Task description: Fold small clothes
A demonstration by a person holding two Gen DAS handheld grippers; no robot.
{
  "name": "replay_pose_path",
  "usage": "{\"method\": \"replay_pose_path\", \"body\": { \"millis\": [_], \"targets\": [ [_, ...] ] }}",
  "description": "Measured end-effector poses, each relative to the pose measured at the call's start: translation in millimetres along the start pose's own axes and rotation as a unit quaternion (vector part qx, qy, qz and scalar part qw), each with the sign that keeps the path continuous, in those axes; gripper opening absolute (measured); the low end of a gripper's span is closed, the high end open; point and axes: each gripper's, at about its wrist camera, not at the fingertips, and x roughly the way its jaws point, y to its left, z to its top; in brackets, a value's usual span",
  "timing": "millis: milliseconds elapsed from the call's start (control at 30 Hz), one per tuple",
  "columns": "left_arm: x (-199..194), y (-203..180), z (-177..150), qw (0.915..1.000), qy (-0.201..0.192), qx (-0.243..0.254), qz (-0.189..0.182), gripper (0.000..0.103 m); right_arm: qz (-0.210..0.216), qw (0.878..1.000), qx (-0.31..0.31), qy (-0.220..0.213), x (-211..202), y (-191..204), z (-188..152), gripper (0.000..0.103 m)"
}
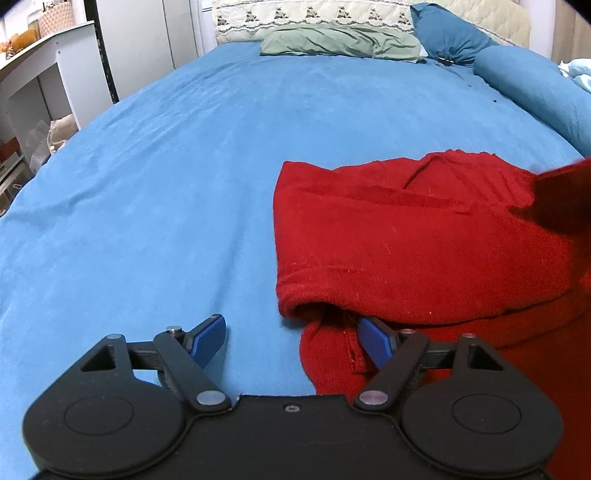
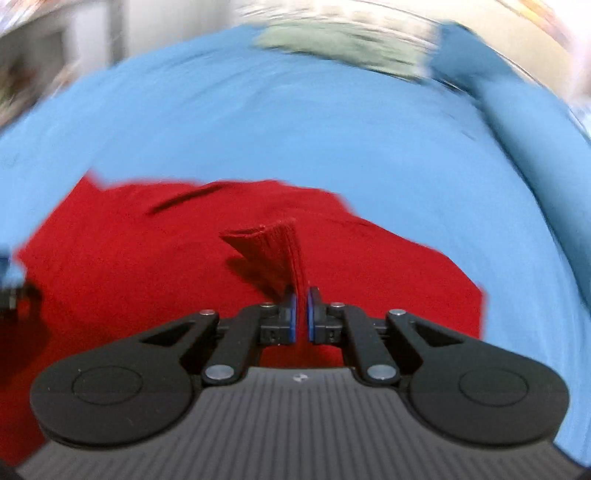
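Note:
A red knit garment [image 1: 406,236] lies partly folded on the blue bed sheet [image 1: 166,166], at the right of the left wrist view. My left gripper [image 1: 291,341] is open at the garment's near left corner; its right finger [image 1: 375,343] touches the red cloth and its left finger [image 1: 208,334] is over bare sheet. In the right wrist view my right gripper [image 2: 301,314] is shut on a ribbed edge of the red garment [image 2: 273,254] and holds it lifted above the rest of the cloth [image 2: 129,258]. That view is motion-blurred.
A green pillow [image 1: 340,42], a dark blue pillow [image 1: 447,33] and a blue bolster [image 1: 535,85] lie at the head and right side of the bed. A white desk [image 1: 48,74] stands off the bed's left edge.

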Motion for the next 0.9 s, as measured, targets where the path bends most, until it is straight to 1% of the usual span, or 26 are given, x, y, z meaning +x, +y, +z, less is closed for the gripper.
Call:
{"method": "replay_pose_path", "body": {
  "millis": [33, 67, 133, 200, 233, 300, 333, 367, 400, 433, 467, 500, 533, 567, 600, 700, 767, 833, 900],
  "targets": [
    [1, -1, 0, 1.0, 0.001, 0.002, -0.001, 0.081, -0.004, 0.999, 0.036, 0.007, -2, -15, -6, 0.021],
    [2, -1, 1, 1.0, 0.002, 0.002, -0.003, 0.081, 0.002, 0.997, 0.07, 0.019, 0, -29, -14, 0.023],
    [6, -1, 2, 1.0, 0.002, 0.002, -0.008, 0.081, 0.028, 0.991, 0.12, 0.045, 11, -49, -32, 0.025],
    [9, -3, 4, 0.9999, 0.001, 0.005, -0.009, 0.081, 0.043, 0.988, 0.139, 0.049, 19, -57, -43, 0.029],
    [10, -3, 5, 0.9999, 0.001, 0.004, -0.01, 0.081, 0.045, 0.987, 0.145, 0.049, 23, -58, -47, 0.034],
    [11, -4, 7, 0.9999, 0.0, 0.002, -0.01, 0.081, 0.049, 0.985, 0.161, 0.048, 29, -63, -50, 0.038],
    [10, -4, 7, 1.0, -0.001, 0.002, -0.01, 0.081, 0.053, 0.982, 0.176, 0.044, 29, -65, -51, 0.047],
    [10, -4, 7, 1.0, -0.001, 0.002, -0.009, 0.081, 0.059, 0.978, 0.195, 0.039, 30, -67, -51, 0.059],
    [10, -5, 7, 1.0, 0.0, 0.002, -0.008, 0.081, 0.061, 0.975, 0.212, 0.032, 30, -70, -52, 0.061],
    [10, -5, 7, 1.0, 0.0, 0.003, -0.008, 0.081, 0.058, 0.971, 0.233, 0.024, 31, -73, -52, 0.061],
    [10, -5, 6, 1.0, 0.0, 0.005, -0.006, 0.081, 0.054, 0.967, 0.246, 0.025, 30, -80, -55, 0.058],
    [10, -5, 6, 1.0, 0.0, 0.007, -0.004, 0.081, 0.053, 0.964, 0.259, 0.03, 34, -83, -55, 0.051],
    [10, -5, 6, 1.0, 0.0, 0.008, -0.002, 0.081, 0.055, 0.962, 0.265, 0.035, 37, -86, -54, 0.029],
    [9, -5, 6, 1.0, -0.001, 0.01, 0.0, 0.081, 0.055, 0.962, 0.264, 0.042, 38, -90, -52, 0.02],
    [9, -6, 6, 0.9999, -0.001, 0.011, 0.002, 0.081, 0.052, 0.964, 0.258, 0.046, 37, -91, -49, 0.02],
    [9, -6, 7, 0.9999, -0.002, 0.011, 0.005, 0.081, 0.038, 0.974, 0.225, 0.019, 21, -98, -32, 0.02],
    [11, -8, 7, 0.9999, -0.002, 0.014, 0.005, 0.079, 0.008, 0.979, 0.206, -0.005, 5, -109, -21, 0.02],
    [13, -9, 9, 0.9999, -0.003, 0.015, 0.002, 0.074, -0.013, 0.979, 0.205, -0.017, -6, -127, -17, 0.02],
    [15, -10, 12, 0.9999, -0.002, 0.01, -0.005, 0.063, -0.02, 0.978, 0.206, -0.008, -7, -142, -20, 0.02]
  ]
}}
